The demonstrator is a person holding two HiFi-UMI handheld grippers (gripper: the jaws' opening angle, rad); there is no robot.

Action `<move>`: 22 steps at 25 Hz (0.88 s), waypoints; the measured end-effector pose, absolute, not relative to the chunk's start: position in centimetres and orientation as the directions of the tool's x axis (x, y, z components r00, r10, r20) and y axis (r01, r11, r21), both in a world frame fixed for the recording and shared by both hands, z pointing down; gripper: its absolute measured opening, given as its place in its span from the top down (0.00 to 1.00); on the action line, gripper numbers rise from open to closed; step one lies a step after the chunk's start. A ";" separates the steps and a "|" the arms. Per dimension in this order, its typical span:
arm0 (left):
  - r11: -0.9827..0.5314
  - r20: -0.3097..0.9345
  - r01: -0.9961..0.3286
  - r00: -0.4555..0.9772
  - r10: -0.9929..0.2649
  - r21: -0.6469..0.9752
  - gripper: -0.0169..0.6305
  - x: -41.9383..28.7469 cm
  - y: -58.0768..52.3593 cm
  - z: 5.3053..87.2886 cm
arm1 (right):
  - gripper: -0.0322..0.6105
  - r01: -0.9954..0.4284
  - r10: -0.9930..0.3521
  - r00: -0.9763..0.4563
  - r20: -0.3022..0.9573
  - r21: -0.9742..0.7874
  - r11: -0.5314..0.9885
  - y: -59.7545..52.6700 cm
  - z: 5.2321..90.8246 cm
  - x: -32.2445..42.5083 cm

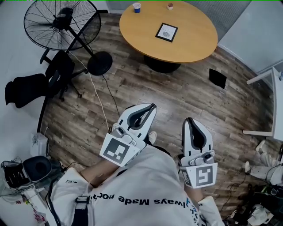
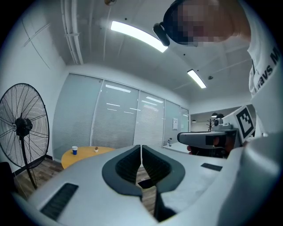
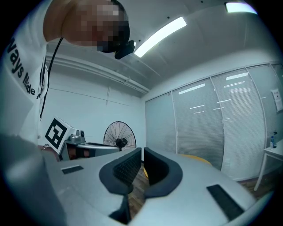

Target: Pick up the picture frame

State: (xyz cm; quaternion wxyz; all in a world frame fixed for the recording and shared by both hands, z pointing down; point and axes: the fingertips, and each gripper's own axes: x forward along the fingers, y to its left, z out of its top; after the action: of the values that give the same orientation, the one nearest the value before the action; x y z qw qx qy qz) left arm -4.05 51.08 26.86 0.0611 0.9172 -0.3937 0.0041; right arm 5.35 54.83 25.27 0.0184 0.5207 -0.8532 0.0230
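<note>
The picture frame (image 1: pixel 166 32), black-edged with a white mat, lies flat on the round wooden table (image 1: pixel 190 48) at the far side of the room. Both grippers are held close to the person's body, well short of the table. My left gripper (image 1: pixel 153 106) points toward the table with its jaws shut and nothing in them. My right gripper (image 1: pixel 189 119) is beside it, also shut and empty. In the left gripper view the jaws (image 2: pixel 141 148) meet, with the table (image 2: pixel 86 152) far behind. The frame does not show in either gripper view.
A blue cup (image 1: pixel 136 7) and a small brown object (image 1: pixel 170 5) stand at the table's far edge. A floor fan (image 1: pixel 62 24) and a black chair (image 1: pixel 33 86) are at the left. A white desk (image 1: pixel 274 101) is at the right, wooden floor between.
</note>
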 end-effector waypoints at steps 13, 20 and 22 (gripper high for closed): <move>-0.684 0.068 -0.719 0.694 -0.717 0.121 0.92 -5.8 45.2 27.4 | 0.89 -0.885 -0.882 -0.465 0.078 -0.023 0.464 48.5 25.6 3.5; -0.693 0.042 -0.708 0.703 -0.710 0.136 0.92 -7.3 40.3 26.7 | 0.89 -0.889 -0.886 -0.456 0.080 -0.010 0.457 43.6 25.2 1.7; -0.696 0.043 -0.705 0.706 -0.707 0.134 0.92 -7.9 39.1 26.5 | 0.88 -0.891 -0.888 -0.454 0.075 -0.007 0.454 42.2 24.9 1.1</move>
State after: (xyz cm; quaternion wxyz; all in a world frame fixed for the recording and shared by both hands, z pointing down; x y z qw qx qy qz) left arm -7.91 39.10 26.50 0.0700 0.9209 -0.3835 -0.0060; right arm 1.06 42.25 24.95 0.0301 0.5219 -0.8522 0.0225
